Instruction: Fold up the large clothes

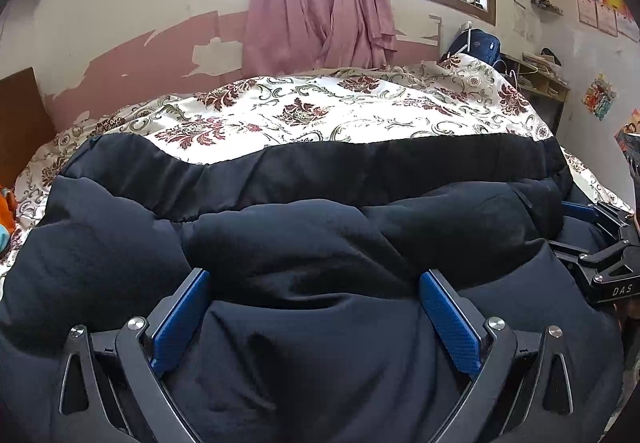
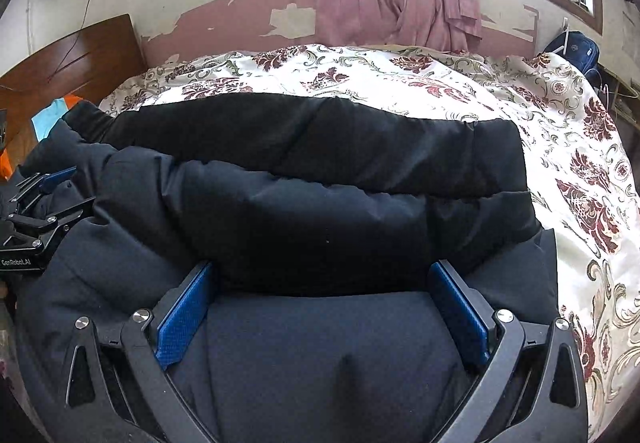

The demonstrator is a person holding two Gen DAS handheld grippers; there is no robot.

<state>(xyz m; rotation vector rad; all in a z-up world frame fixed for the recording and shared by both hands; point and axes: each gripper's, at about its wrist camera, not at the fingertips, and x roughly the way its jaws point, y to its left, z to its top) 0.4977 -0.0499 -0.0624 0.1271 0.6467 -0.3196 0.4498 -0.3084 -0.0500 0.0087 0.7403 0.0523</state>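
A large dark navy padded jacket (image 1: 304, 239) lies spread across the bed, with a black lining band along its far edge; it also fills the right wrist view (image 2: 320, 203). My left gripper (image 1: 314, 283) is open, its blue pads wide apart, resting low over the jacket's near folds. My right gripper (image 2: 322, 279) is open too, its blue pads wide apart over the near part of the jacket. Each gripper shows at the edge of the other's view: the right gripper at the right (image 1: 600, 247), the left gripper at the left (image 2: 36, 203). Neither holds any fabric.
The bed has a white floral cover (image 1: 320, 111) (image 2: 440, 83). Pink curtains (image 1: 320, 3) hang under a window behind it. A wooden headboard (image 2: 68, 59) stands at the left. A blue backpack (image 1: 476, 45) and shelves sit at the far right.
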